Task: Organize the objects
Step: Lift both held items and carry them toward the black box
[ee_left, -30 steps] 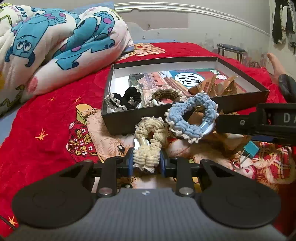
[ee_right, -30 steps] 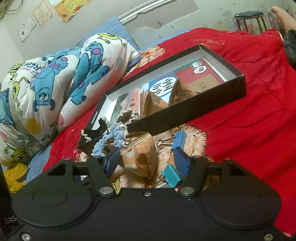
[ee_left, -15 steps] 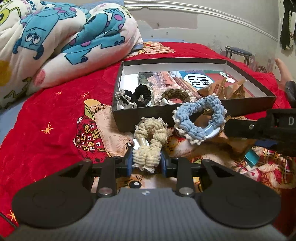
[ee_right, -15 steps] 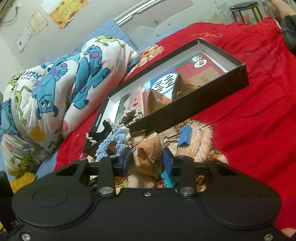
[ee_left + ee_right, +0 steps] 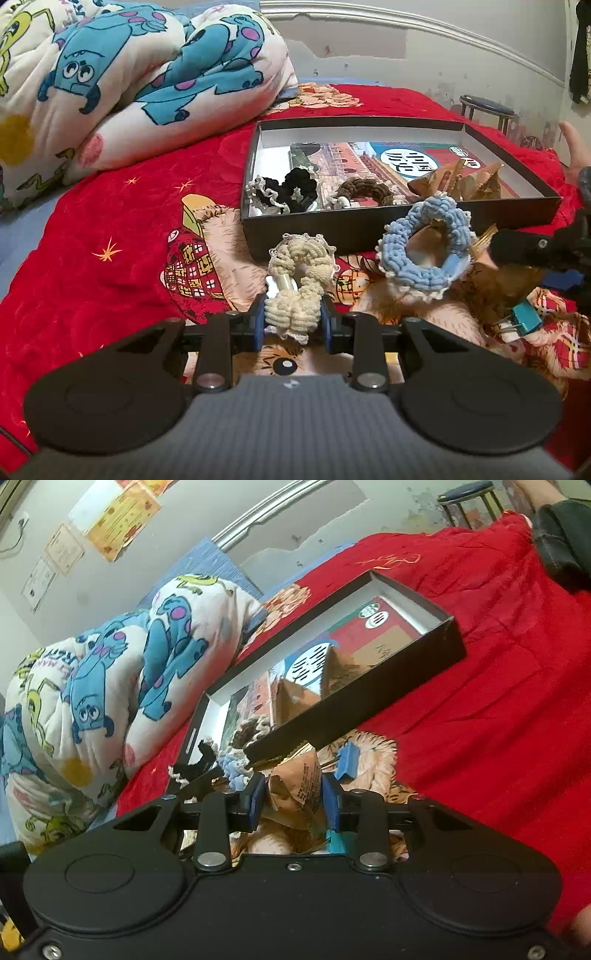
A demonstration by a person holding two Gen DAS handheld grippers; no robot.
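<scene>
A cream scrunchie (image 5: 299, 291) is clamped between the blue pads of the left gripper (image 5: 293, 325), its loop and a silver clip standing up just ahead of the fingertips, above a red blanket (image 5: 92, 221). Ahead of those fingers and to their right, a blue scrunchie (image 5: 424, 247) is propped against the near wall of a black box (image 5: 369, 229). Inside the box, a black scrunchie (image 5: 291, 192) and a brown scrunchie (image 5: 364, 190) are seen at the left end, with brown packets (image 5: 461, 181) lying further right on a printed sheet. A teal clip (image 5: 524, 317) lies on the blanket well to the right of the left fingers, below the right gripper's arm. The right gripper (image 5: 293, 805) has just been closing, and a brown packet (image 5: 299, 782) is now pinched between its pads, just short of the box's near wall. A blue clip (image 5: 347, 762) lies just ahead of its right finger. A cartoon-print quilt (image 5: 129, 81) is bunched far to the left of both grippers
</scene>
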